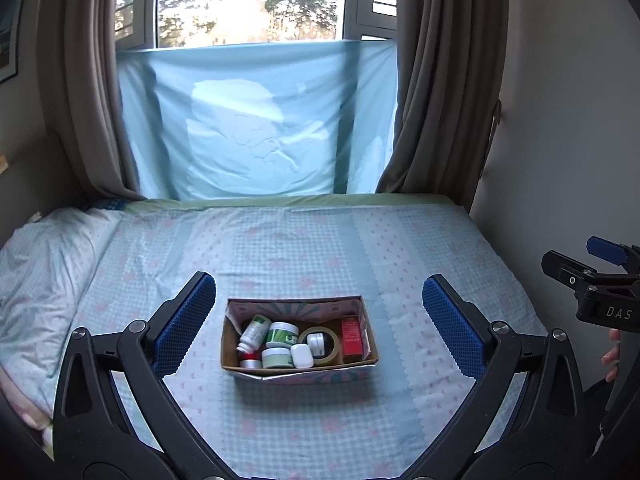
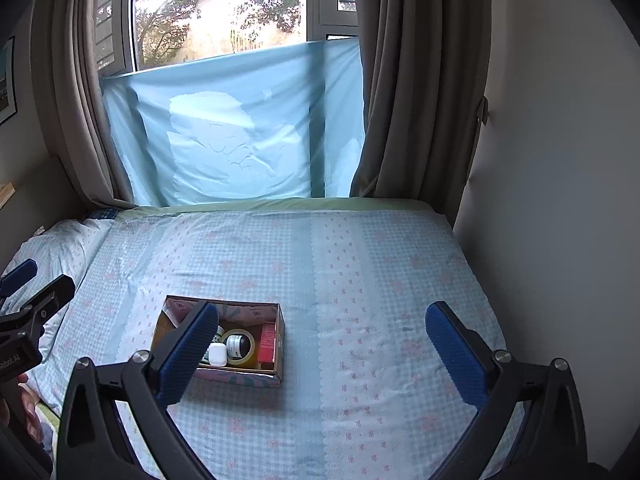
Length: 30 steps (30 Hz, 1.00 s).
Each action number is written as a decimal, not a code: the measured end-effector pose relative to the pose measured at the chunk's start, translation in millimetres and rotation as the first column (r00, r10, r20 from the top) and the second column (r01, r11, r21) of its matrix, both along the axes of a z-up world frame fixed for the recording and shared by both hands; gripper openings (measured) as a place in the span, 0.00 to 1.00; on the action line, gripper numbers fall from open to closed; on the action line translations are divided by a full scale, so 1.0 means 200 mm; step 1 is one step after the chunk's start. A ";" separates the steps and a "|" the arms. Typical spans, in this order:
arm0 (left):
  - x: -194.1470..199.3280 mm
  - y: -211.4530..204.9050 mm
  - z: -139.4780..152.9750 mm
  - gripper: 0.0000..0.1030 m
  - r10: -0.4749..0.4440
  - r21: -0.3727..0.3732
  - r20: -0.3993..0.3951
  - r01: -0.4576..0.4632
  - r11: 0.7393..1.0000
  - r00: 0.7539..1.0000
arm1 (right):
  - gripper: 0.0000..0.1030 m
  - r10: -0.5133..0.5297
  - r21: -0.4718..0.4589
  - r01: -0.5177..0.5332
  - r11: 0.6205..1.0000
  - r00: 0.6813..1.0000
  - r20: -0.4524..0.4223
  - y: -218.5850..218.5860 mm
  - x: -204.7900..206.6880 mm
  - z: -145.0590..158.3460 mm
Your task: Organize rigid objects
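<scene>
Left wrist: box [image 1: 298, 374] lengthwise left-right, seemingly.

A checked bedsheet [image 1: 320, 248] covers the bed, bearing a cardboard box [image 1: 298, 372] and a pillow [image 1: 44, 276].

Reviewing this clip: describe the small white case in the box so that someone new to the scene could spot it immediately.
On the bed covered by a blue checked sheet sits an open cardboard box. Along its near wall, between a green-labelled jar and a roll of tape, lies the white case. It is the only plain, unlabelled, rounded white item there.
</scene>
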<state>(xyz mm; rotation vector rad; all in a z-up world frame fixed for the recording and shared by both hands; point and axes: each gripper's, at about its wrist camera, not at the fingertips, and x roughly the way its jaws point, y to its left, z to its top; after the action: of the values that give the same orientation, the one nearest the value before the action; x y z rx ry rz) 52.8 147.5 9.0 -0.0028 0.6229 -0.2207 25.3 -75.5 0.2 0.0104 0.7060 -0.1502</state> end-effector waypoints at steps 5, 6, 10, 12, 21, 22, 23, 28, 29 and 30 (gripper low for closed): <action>-0.01 0.00 0.00 1.00 -0.003 0.005 0.009 0.003 1.000 1.000 | 1.00 -0.001 0.000 0.001 1.000 1.000 -0.001 0.00 0.00 0.00; -0.01 0.00 0.01 1.00 -0.003 0.005 0.010 0.003 1.000 1.000 | 1.00 -0.001 -0.001 0.001 1.000 1.000 -0.002 0.00 -0.01 -0.01; -0.02 0.00 0.01 1.00 0.000 0.006 0.013 0.000 1.000 1.000 | 1.00 -0.002 0.001 0.002 1.000 1.000 -0.002 0.01 -0.02 -0.01; -0.02 0.00 0.02 1.00 0.002 0.007 0.015 -0.003 1.000 1.000 | 1.00 -0.001 0.001 0.001 1.000 1.000 -0.003 0.01 -0.02 -0.01; -0.03 0.02 0.04 1.00 0.012 0.012 0.033 -0.013 1.000 0.999 | 1.00 -0.001 -0.002 0.001 1.000 1.000 0.000 0.01 -0.02 0.00; -0.03 0.02 0.04 1.00 0.015 0.010 0.037 -0.015 1.000 0.999 | 1.00 0.000 -0.002 0.000 1.000 1.000 0.002 0.01 -0.02 0.00; -0.03 0.02 0.05 1.00 0.016 0.010 0.042 -0.017 1.000 0.999 | 1.00 0.002 -0.003 -0.002 1.000 1.000 0.003 0.01 -0.01 0.00; -0.02 0.01 0.05 1.00 0.018 0.017 0.055 -0.019 1.000 0.998 | 1.00 0.003 -0.001 -0.003 1.000 1.000 0.008 0.01 0.00 0.01; -0.02 0.01 0.05 1.00 0.019 0.015 0.055 -0.020 1.000 0.998 | 1.00 0.003 -0.001 -0.003 1.000 1.000 0.009 0.01 0.00 0.01; -0.02 0.01 0.05 1.00 0.020 0.014 0.056 -0.021 1.000 0.998 | 1.00 0.003 -0.001 -0.003 1.000 1.000 0.009 0.01 0.01 0.01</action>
<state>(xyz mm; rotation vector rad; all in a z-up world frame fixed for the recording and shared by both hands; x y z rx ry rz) 49.0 150.2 19.4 0.0111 0.5690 -0.1959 26.4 -73.2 2.8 0.0096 0.6969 -0.1478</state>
